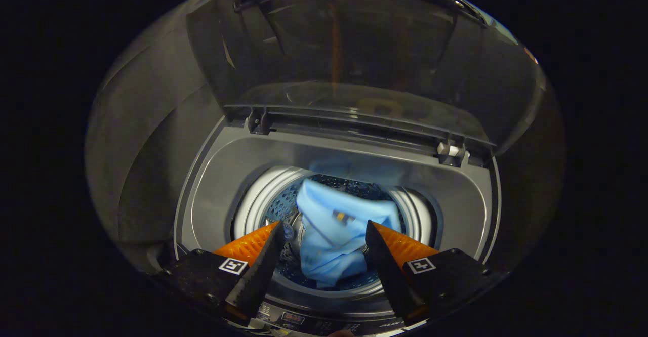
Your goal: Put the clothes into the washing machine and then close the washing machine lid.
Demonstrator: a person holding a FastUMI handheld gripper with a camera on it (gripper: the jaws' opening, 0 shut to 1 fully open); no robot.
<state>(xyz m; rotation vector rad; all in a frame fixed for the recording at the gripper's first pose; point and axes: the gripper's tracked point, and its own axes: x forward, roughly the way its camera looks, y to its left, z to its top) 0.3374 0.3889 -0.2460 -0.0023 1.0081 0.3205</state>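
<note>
gripper (324,236) was poised over the washing machine (212,185), pitched downward so it looked into the drum (258,200) from the front, control-panel side. its two fingers (263,256) stood well apart, nothing pinched between them; the tips reached toward 12 o'clock, over the near rim of the drum opening.

the clothes, a light blue garment (329,230), lay down inside the drum, seen in the gap between the fingers and just beyond their tips. it was crumpled, with folds running from 11 o'clock toward 6 o'clock, and carried a small dark tag near its middle. neither finger touched it, as far as could be told. perforated drum wall showed around it at 9 o'clock and 1 o'clock.

the lid (354,53) was up, a dark translucent panel standing at 12 o'clock beyond the drum, hinged along the back edge of the top deck. one hinge (259,120) sat at 10 o'clock of the drum, the other, with a pale catch, at 2 o'clock. a faint blue reflection of the garment showed on the deck wall just under the hinge line.

control panel (304,319) sat at 6 o'clock, under the finger bases. the hand holding the tool was out of sight.
</note>
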